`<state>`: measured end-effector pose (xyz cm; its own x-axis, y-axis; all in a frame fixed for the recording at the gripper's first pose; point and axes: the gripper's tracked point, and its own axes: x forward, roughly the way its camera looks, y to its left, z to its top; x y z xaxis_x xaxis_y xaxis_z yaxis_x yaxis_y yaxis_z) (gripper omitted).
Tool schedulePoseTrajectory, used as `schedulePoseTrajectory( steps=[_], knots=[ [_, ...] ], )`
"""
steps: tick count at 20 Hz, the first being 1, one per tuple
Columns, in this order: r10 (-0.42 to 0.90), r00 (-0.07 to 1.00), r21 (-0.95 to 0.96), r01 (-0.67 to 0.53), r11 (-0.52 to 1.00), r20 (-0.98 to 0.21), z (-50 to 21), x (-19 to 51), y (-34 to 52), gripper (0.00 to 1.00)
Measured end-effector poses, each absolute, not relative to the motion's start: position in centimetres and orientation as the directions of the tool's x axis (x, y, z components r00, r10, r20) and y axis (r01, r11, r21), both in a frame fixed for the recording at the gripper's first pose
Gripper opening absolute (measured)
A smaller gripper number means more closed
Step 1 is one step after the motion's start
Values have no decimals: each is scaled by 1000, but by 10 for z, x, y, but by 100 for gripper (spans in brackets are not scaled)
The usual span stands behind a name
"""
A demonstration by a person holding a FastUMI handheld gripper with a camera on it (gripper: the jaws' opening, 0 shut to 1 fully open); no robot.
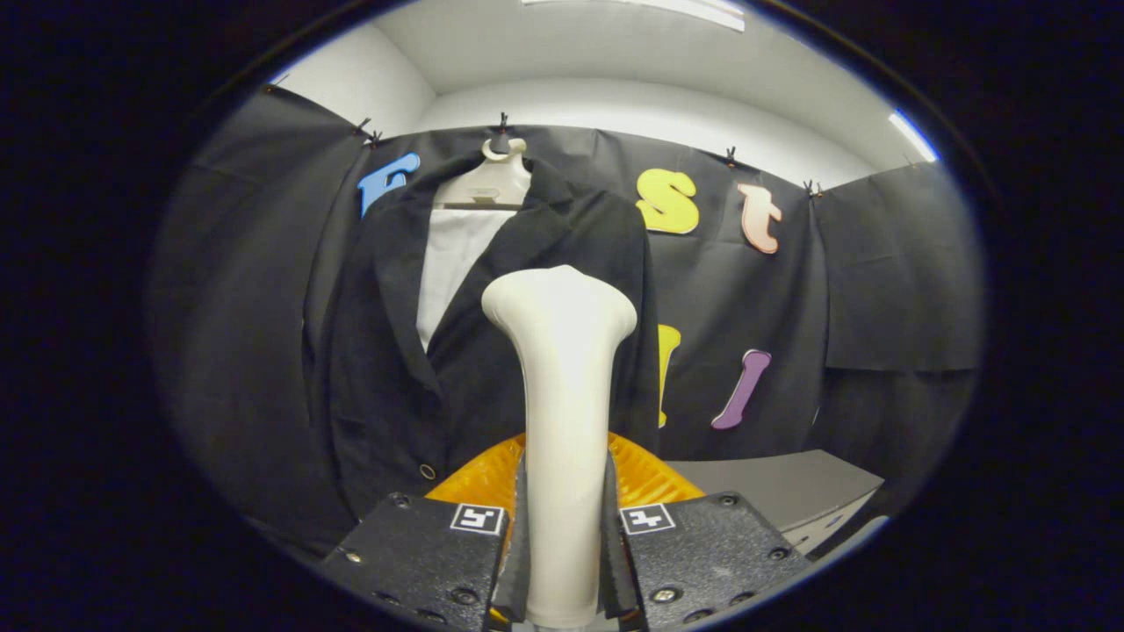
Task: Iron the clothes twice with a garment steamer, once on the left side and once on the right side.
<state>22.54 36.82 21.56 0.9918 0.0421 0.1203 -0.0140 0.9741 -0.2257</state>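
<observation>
jacket (492, 351): lower middle hidden behind steamer (562, 421) | hem unseen

White garment steamer (559, 395) stands upright before the hanging black jacket (492, 351).

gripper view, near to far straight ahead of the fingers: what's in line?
Gripper shut on the steamer handle → steamer head → black jacket on its hanger → booth wall cloth.
</observation>
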Motion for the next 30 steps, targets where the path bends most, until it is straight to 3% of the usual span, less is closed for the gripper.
schedulePoseTrajectory(
  steps=[19,30],
  knots=[
    [44,999,-269,-51,962,-33,101,198,353,35],
    [28,973,-304,-99,948,-230,-14,191,346,35]
  ],
)
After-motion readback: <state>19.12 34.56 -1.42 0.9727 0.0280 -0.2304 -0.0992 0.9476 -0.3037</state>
